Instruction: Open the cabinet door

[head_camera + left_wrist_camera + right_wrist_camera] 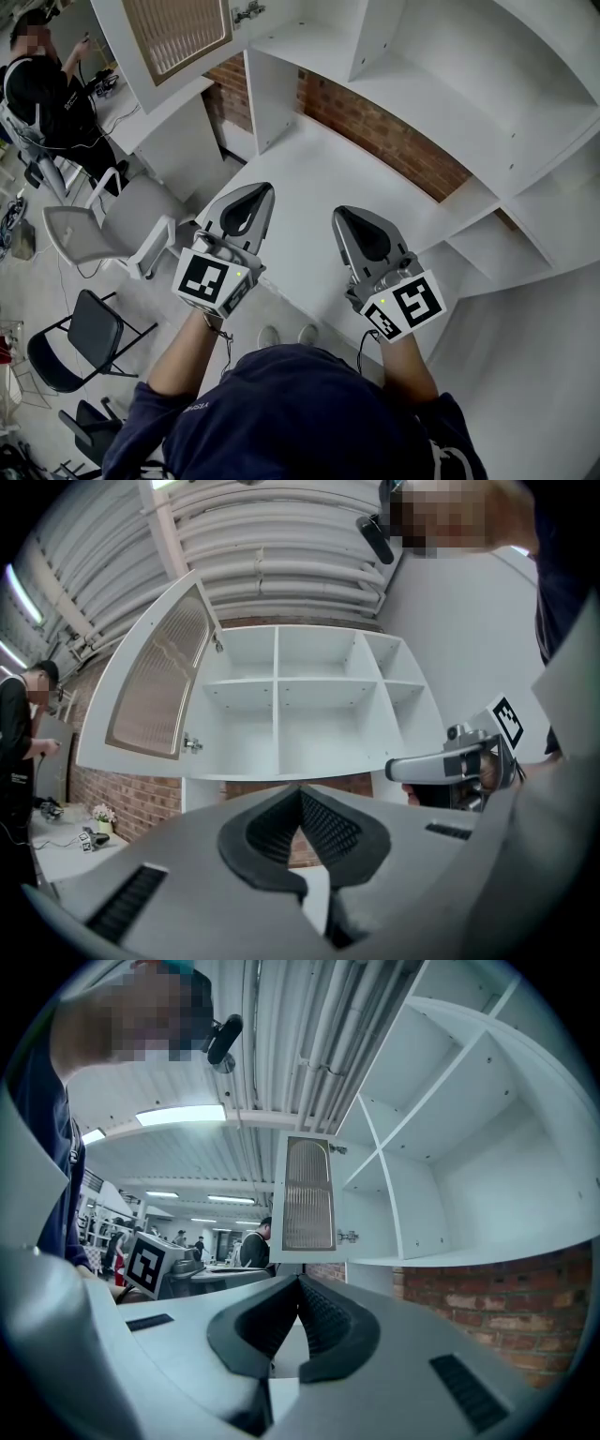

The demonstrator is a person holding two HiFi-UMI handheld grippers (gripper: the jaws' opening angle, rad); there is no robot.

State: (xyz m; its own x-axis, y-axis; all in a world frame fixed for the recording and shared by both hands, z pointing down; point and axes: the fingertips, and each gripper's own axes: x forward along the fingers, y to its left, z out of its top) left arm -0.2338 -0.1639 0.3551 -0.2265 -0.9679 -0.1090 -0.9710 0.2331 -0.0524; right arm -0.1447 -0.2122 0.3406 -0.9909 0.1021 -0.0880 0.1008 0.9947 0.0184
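The white wall cabinet (441,89) stands open, its shelves bare. Its door (178,33), with a ribbed glass panel, is swung out to the left; the same door (155,691) shows in the left gripper view, and edge-on as a door (307,1194) in the right gripper view. My left gripper (255,192) and right gripper (349,214) hover side by side over the white counter (309,169), below the cabinet and apart from the door. Both are shut with nothing between their jaws. The left gripper (302,794) points at the shelves (309,705); the right gripper (300,1283) points the same way.
A brick wall (394,141) runs behind the counter under the cabinet. At the far left a person (47,84) works at a desk. A grey chair (112,225) and a black folding chair (80,337) stand on the floor to my left.
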